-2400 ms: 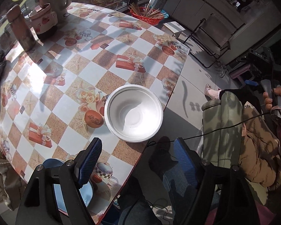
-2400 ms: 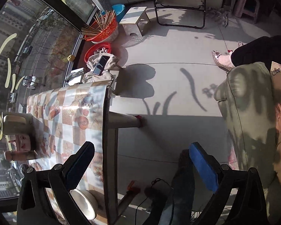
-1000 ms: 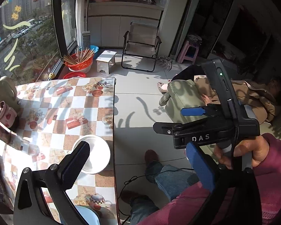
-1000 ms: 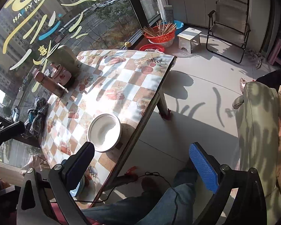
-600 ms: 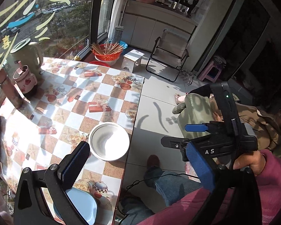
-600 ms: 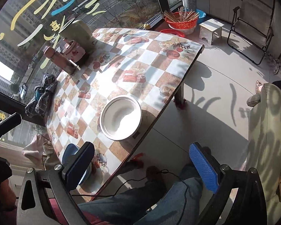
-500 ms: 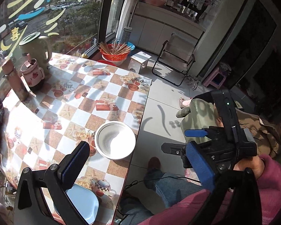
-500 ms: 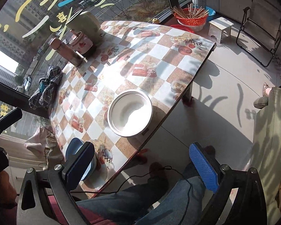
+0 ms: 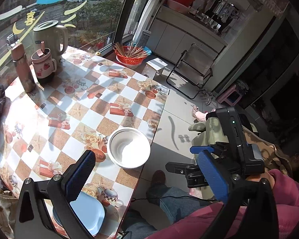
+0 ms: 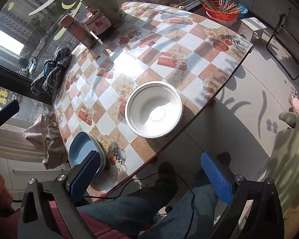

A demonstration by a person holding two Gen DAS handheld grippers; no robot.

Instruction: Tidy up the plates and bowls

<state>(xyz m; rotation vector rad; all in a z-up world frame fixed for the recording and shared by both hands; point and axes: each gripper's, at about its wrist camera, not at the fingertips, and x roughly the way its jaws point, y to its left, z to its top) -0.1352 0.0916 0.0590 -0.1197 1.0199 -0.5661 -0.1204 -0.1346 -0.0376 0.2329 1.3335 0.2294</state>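
Note:
A white bowl [image 9: 129, 148] sits near the table's near edge; it also shows in the right wrist view [image 10: 153, 112]. A light blue plate [image 9: 87, 215] lies at the table's near corner, partly behind my left finger, and shows in the right wrist view [image 10: 83, 149] behind the left pad. My left gripper [image 9: 147, 175] is open and empty, held above the table edge. My right gripper [image 10: 151, 175] is open and empty, above my lap, short of the table. The right gripper's body shows in the left wrist view [image 9: 225, 155].
The checkered table [image 10: 169, 45] carries a kettle [image 9: 49, 37], a mug [image 9: 42, 65] and a bottle [image 9: 23, 67] at the far side. A dark cloth [image 10: 51, 69] lies at the left edge. A red basket [image 9: 131, 54] and folding chair [image 9: 193, 67] stand beyond the table.
Both grippers have swung toward the table. The bowl and the blue plate now sit larger and more central in both views. Both grippers stay open.

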